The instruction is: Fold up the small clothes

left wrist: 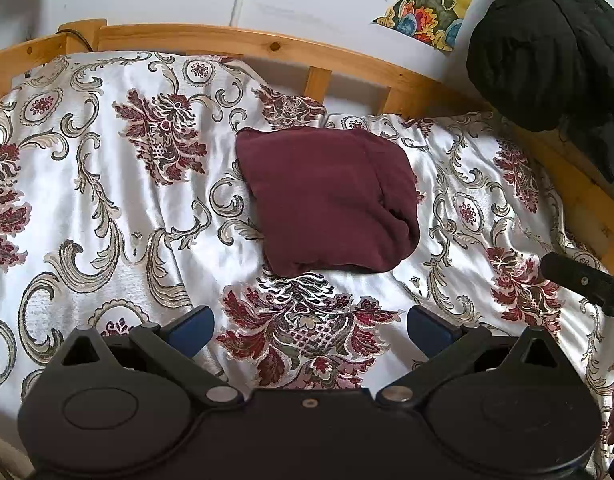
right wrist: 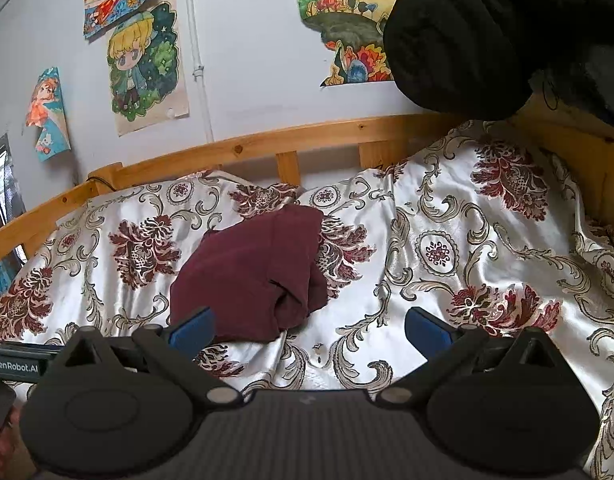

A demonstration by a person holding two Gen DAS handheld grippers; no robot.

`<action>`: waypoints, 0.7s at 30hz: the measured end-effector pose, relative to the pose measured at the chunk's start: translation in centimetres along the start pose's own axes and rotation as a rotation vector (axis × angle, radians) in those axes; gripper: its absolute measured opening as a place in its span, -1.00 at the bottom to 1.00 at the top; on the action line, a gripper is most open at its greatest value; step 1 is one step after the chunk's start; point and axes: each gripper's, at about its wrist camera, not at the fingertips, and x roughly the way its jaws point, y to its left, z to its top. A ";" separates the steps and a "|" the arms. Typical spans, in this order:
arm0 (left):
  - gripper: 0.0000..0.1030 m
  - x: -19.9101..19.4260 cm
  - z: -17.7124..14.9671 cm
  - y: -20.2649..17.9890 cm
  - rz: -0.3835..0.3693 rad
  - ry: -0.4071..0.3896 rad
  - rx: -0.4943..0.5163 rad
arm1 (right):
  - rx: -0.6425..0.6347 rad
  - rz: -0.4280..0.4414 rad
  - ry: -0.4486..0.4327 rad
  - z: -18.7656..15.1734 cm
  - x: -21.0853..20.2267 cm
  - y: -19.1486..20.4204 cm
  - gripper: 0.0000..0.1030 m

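A bed covered by a white satin bedspread (left wrist: 107,200) with maroon floral and grey scroll motifs fills both views; a wooden bed rail (left wrist: 235,42) bounds its far edge, and a black padded garment (left wrist: 547,48) hangs at the upper right. Coloured drawings (right wrist: 147,72) are fixed to the wall behind.

Near the middle of the bedspread lies the maroon garment (left wrist: 331,200), already gathered into a compact, roughly square bundle with a rounded, doubled edge on its right side. Whether the layers beneath are aligned cannot be judged, since only the top face shows.

The left gripper (left wrist: 311,330) hovers short of the bundle's near edge, jaws wide apart and holding nothing. The right gripper (right wrist: 309,330) sits to the bundle's right, jaws likewise spread and empty; its left blue pad overlaps the cloth's near corner in the picture, contact uncertain.

Risks: the satin looks slippery, so a push at the bundle could slide it rather than crease it. A pinch taken too deep could catch the bedspread with the cloth; one taken on the top layer alone could unroll the doubled edge.
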 end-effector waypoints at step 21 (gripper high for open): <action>0.99 0.0 -0.1 0.0 0.009 -0.007 -0.002 | 0.008 0.003 -0.007 0.1 -0.2 -0.1 1.00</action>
